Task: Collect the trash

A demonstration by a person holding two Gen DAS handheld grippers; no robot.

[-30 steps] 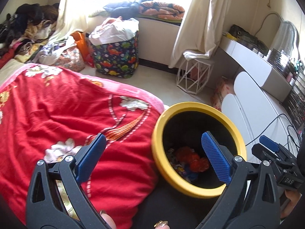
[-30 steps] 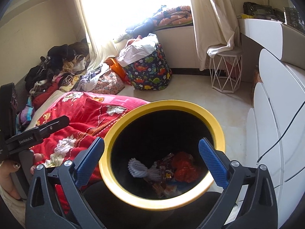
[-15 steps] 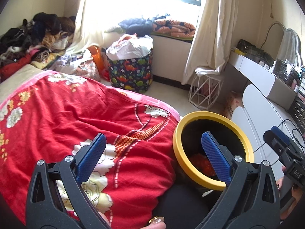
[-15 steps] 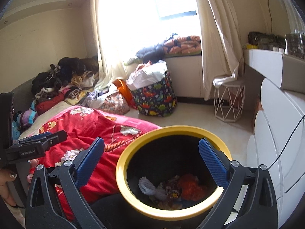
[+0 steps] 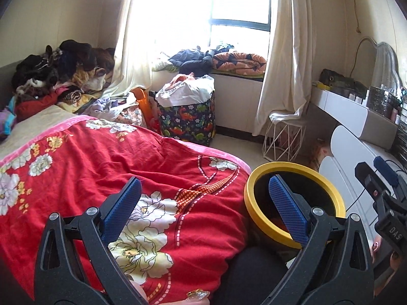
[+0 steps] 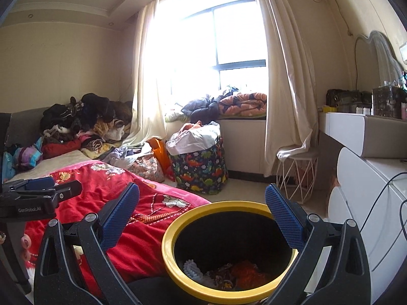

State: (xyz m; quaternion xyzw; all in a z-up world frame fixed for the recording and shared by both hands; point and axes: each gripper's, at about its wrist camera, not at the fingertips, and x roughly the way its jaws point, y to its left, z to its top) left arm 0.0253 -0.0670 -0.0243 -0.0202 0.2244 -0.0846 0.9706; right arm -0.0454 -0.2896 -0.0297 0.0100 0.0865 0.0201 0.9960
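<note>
Trash already lies at the bottom of the yellow-rimmed bin: a white knobbly piece, something orange-red and mixed scraps, seen from the right wrist view. The bin stands on the floor just beside the bed, touching the hanging edge of the red floral quilt, probably so that anything picked off the bed can be dropped straight in. The right tongs hang above the bin's mouth, blue pads spread wide with nothing between them. The left tongs are equally wide apart and empty, raised over the quilt with one pad in front of the bin's rim. Both look out across the room toward the dinosaur-print bag and the heap of clothes, which suggests a search for the next piece. No loose trash is plain on the quilt; the white desk holds small items too far off to judge.
</note>
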